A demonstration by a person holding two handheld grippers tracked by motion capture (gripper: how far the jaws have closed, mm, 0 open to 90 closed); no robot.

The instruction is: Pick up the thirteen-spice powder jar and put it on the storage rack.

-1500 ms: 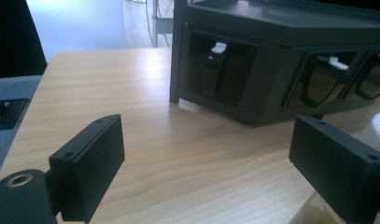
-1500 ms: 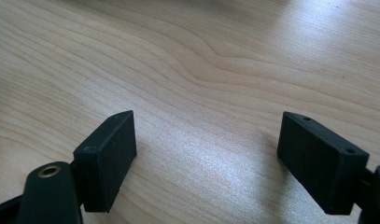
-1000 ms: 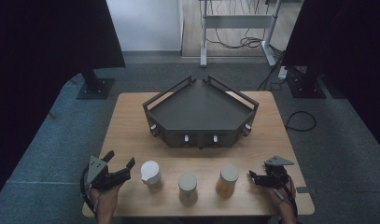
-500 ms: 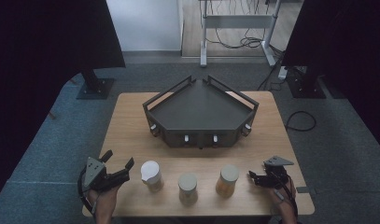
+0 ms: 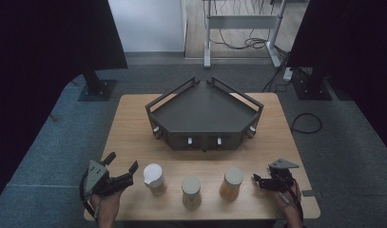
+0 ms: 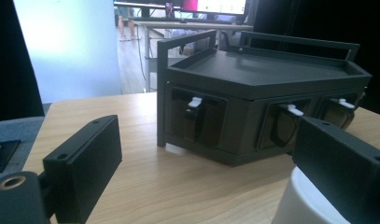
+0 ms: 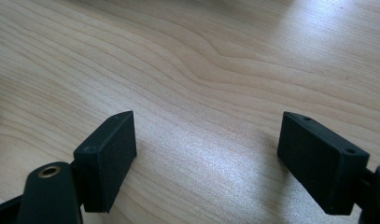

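Three jars stand in a row near the table's front edge: a white-lidded jar (image 5: 153,177), a middle jar (image 5: 191,191) and an amber jar (image 5: 231,183). My left gripper (image 5: 121,163) lies just left of the white-lidded jar, pointing at it. Its jaws are open and have just been opening wider, with nothing between them. In the left gripper view the left gripper (image 6: 208,140) frames bare wood, and the white lid (image 6: 295,205) peeks from behind its right jaw. My right gripper (image 5: 258,180) rests right of the amber jar, open over bare wood (image 7: 206,135).
A dark angular cabinet (image 5: 205,114) with a railed top and small white-handled drawers (image 6: 195,101) stands at the middle back of the wooden table (image 5: 129,123). Black stands and cables lie on the floor beyond.
The left gripper's jaws look a touch wider apart. The jars and the right gripper have stayed put.
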